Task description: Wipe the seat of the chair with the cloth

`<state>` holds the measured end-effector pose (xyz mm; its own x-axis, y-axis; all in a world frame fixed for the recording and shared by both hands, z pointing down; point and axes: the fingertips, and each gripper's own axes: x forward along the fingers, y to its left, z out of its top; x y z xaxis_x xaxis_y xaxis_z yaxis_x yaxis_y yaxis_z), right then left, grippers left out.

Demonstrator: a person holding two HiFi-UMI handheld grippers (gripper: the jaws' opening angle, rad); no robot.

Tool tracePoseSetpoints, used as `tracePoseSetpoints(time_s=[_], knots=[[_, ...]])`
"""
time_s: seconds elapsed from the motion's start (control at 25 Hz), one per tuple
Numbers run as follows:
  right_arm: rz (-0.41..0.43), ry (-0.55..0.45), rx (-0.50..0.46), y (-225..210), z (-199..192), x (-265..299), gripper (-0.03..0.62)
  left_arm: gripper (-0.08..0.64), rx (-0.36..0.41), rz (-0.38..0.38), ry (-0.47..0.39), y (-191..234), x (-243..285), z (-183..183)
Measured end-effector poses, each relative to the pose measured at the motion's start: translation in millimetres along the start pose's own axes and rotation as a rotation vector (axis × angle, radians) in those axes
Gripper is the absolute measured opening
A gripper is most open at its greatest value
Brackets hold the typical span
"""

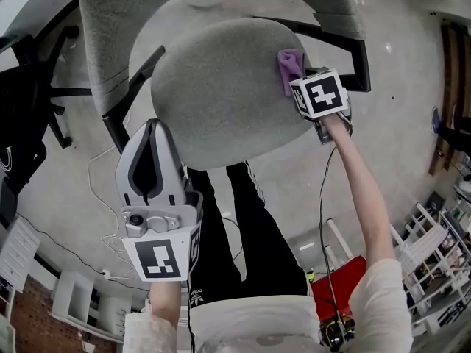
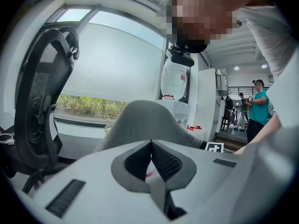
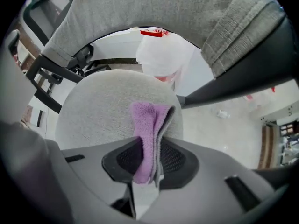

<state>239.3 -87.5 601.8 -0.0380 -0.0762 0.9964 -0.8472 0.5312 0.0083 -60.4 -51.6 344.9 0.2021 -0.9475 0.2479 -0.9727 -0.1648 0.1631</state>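
Observation:
The grey fabric chair seat (image 1: 221, 87) fills the upper middle of the head view, with its grey backrest (image 1: 125, 20) above it. A folded purple cloth (image 1: 289, 68) lies on the seat's right edge, and my right gripper (image 1: 305, 79) is shut on it. In the right gripper view the purple cloth (image 3: 148, 134) is pinched between the jaws and rests on the seat (image 3: 98, 111). My left gripper (image 1: 152, 134) hangs near the seat's front left edge, off the fabric. Its jaws are shut with nothing between them (image 2: 152, 146).
Black armrests (image 1: 342, 50) flank the seat on both sides. A black mesh office chair (image 2: 39, 101) stands at the left. My legs in black trousers (image 1: 243, 226) are below the seat. A red object (image 1: 342, 285) lies on the floor at lower right. People stand in the far background (image 2: 257, 111).

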Motion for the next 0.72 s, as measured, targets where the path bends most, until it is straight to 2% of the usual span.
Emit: tracePoseSetpoints(time_s=[0.32, 0.48, 0.6, 0.72], knots=[[-0.145, 0.021, 0.011, -24, -4, -6, 0.094, 0.012, -0.013, 0.007, 0.0, 3, -2, 1], [-0.197, 0.041, 0.055, -30, -10, -7, 0.094, 0.012, -0.014, 0.003, -0.002, 3, -6, 1], [-0.184, -0.019, 0.063, -29, -4, -11, 0.094, 0.012, -0.017, 0.009, -0.005, 7, -9, 1], [-0.118, -0.133, 0.03, 0, 7, -33, 0.094, 0.012, -0.027, 0.034, -0.011, 15, -13, 2]])
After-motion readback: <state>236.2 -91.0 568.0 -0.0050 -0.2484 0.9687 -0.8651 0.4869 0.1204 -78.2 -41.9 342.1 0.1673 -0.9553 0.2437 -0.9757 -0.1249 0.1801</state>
